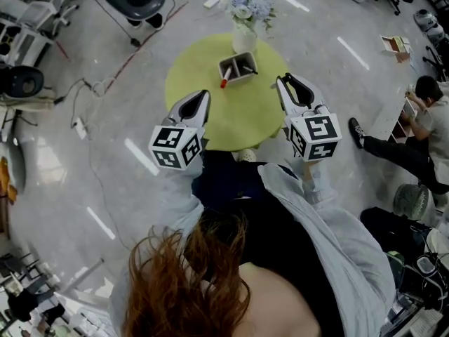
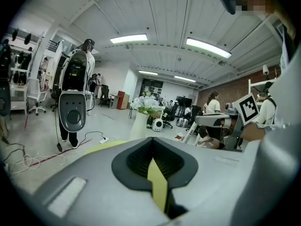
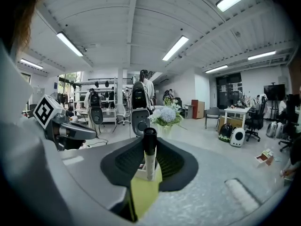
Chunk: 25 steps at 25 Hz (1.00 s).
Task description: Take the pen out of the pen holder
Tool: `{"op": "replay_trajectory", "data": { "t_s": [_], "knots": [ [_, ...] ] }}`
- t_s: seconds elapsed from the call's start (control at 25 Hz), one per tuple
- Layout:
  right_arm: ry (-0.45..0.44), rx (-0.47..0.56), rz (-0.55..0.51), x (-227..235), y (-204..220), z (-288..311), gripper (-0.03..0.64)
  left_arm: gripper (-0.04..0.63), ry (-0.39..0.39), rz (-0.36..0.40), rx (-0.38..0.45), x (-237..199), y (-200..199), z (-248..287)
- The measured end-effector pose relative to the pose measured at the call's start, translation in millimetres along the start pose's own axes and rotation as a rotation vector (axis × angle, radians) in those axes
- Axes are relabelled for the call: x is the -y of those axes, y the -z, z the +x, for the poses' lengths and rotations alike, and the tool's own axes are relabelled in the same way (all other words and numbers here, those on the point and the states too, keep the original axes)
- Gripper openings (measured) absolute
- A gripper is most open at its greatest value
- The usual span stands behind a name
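The round tabletop [image 1: 210, 121] is yellow-green, and the floor [image 1: 140, 167] is glossy pale grey. Near the tabletop's far edge the vase [image 1: 244, 42] is white, with pale blue and white flowers [image 1: 250, 4]. The pen holder [image 1: 247, 75] is light grey and dark inside; the red-tipped pen [image 1: 224, 82] lies at its left corner. The pen [image 3: 149, 157] in the right hand-held gripper [image 1: 283, 81] has a black cap and a white barrel. That one and the left hand-held gripper [image 1: 204, 95] are grey with black pads. Their cubes [image 1: 175, 147] carry black square markers on white.
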State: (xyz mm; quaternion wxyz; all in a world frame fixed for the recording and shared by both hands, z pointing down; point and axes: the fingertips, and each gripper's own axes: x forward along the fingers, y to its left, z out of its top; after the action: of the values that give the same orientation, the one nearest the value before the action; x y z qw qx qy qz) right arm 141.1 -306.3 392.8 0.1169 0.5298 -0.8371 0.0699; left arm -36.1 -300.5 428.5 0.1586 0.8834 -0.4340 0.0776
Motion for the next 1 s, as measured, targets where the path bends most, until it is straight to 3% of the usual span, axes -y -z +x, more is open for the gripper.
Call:
{"op": "replay_trajectory", "data": {
  "t_s": [0.48,0.72,1.0],
  "knots": [
    [0.0,-0.07,0.029,5.5,38.9,-12.0,0.081,0.018,-0.002,-0.001,0.038,8.0,0.3,-5.2],
    [-0.031,-0.087,0.012,-2.8,39.5,-7.6,0.08,0.018,0.034,0.016,0.084,13.2,-6.1,-7.6],
    [-0.047,-0.094,0.0,-4.2,40.1,-5.4,0.081,0.018,0.03,0.04,0.082,12.9,-5.7,-5.2]
  ]
}}
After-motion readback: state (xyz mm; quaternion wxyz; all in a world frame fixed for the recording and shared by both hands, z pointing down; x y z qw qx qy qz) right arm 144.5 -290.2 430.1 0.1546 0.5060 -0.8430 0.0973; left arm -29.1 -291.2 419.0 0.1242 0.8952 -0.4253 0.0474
